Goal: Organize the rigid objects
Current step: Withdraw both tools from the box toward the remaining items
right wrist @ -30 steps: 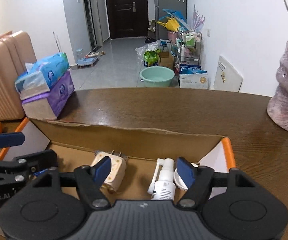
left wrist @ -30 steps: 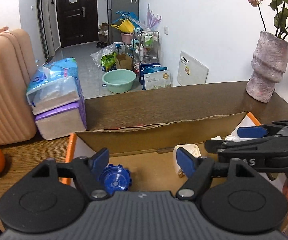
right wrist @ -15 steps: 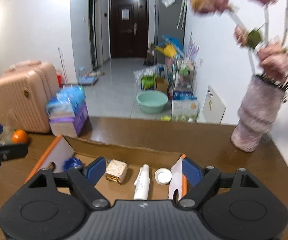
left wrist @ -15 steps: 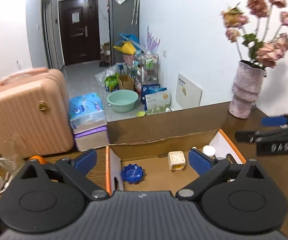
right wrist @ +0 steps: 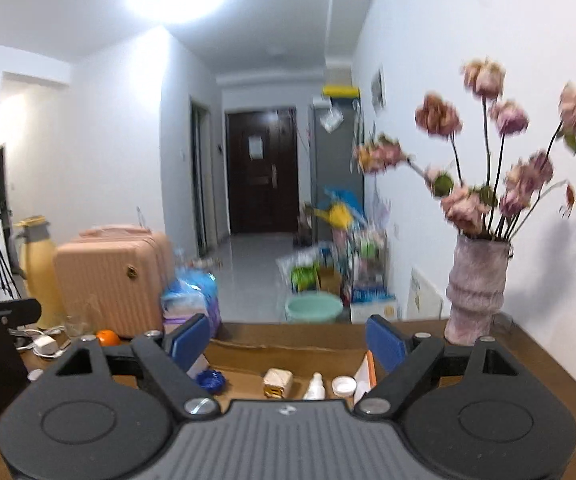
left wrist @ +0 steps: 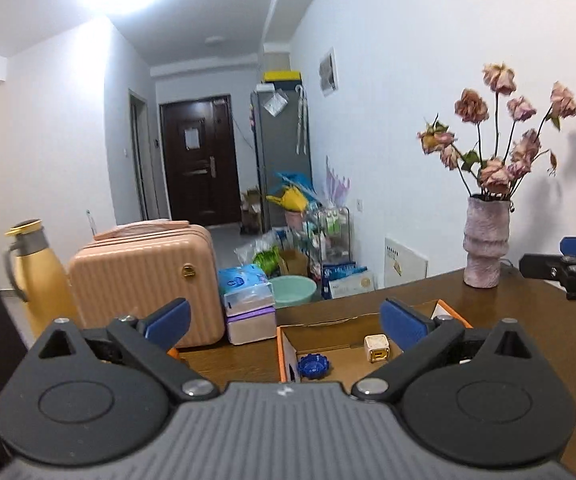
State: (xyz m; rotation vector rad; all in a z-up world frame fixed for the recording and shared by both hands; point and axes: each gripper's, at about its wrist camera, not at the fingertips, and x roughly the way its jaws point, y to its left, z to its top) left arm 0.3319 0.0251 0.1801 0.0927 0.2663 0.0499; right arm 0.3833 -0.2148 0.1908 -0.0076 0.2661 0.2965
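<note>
An open cardboard box (left wrist: 327, 342) with orange flaps lies on the brown wooden table. It holds a blue ridged cap (left wrist: 313, 366), a white charger cube (left wrist: 376, 348), a small white spray bottle (right wrist: 315, 386) and a white round lid (right wrist: 343, 386). My left gripper (left wrist: 286, 320) hovers above and behind the box. Its jaws are opening, with nothing between the blue pads. My right gripper (right wrist: 287, 340) hangs over the box's near side, open and empty. In the right wrist view the cap (right wrist: 211, 380) and the cube (right wrist: 277, 382) show between its fingers, far below them.
A pink vase (left wrist: 483, 248) of dried flowers stands at the table's far right. A pink suitcase (left wrist: 144, 276), a yellow thermos (left wrist: 40, 276) and tissue packs (left wrist: 248, 296) sit left of the box. An orange (right wrist: 108, 337) and a white charger with its cable (right wrist: 44, 344) lie on the table's left.
Both grippers have risen and drawn back from the box, and their jaws have widened. The items stay in the box, now small and far below.
</note>
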